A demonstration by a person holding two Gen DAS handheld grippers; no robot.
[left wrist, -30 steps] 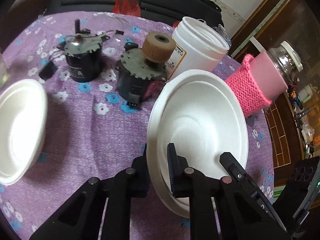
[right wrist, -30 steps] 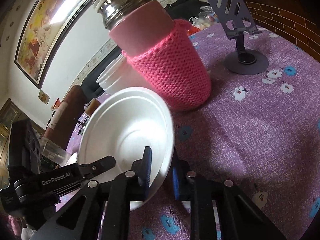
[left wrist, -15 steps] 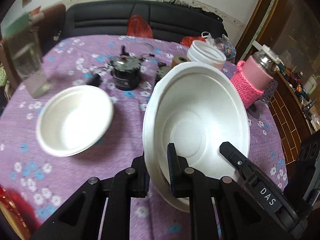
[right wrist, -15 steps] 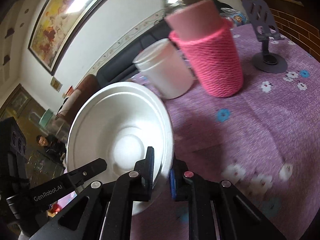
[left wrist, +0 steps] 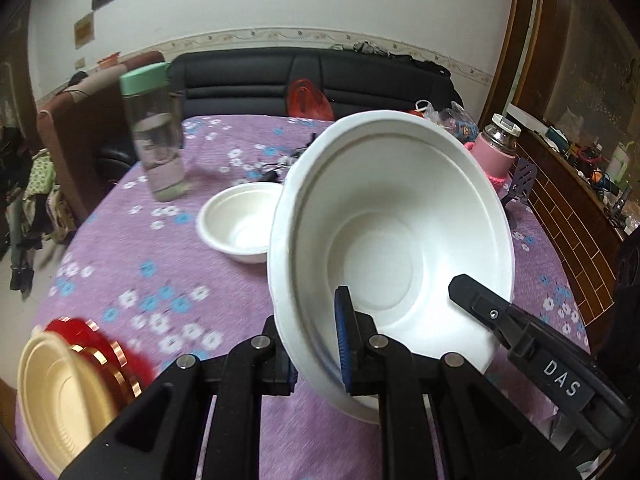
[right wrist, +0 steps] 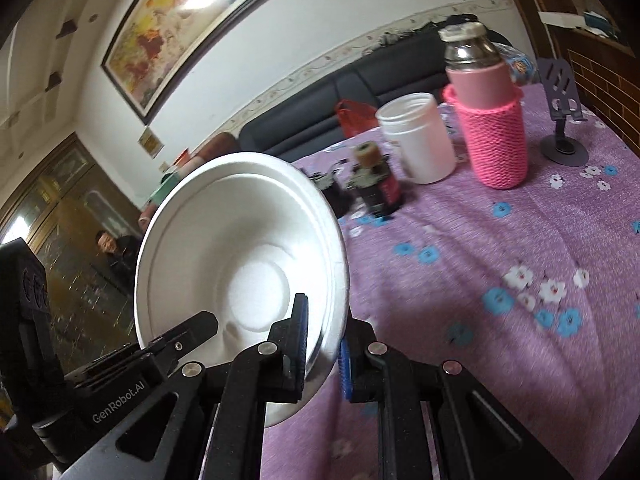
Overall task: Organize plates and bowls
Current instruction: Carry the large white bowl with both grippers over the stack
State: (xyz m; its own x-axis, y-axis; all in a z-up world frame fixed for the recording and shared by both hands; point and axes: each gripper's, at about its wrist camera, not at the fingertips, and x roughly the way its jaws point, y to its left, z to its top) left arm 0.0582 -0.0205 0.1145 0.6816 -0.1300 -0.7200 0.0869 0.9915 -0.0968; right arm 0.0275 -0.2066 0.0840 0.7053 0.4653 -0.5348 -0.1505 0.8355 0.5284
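With my left gripper and right gripper both clamped on opposite rims of the bowl, held tilted above the table, I worry uneven pulls could crack it or let it slip.

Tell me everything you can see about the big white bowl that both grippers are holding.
The large white foam-like bowl is round, with a stepped rim and a flat circular bottom, and it is empty. It is lifted off the purple flowered tablecloth and tilted, its opening facing the cameras. The left gripper clamps its rim from one side and the right gripper from the other, one jaw inside and one outside. Nothing else touches it.
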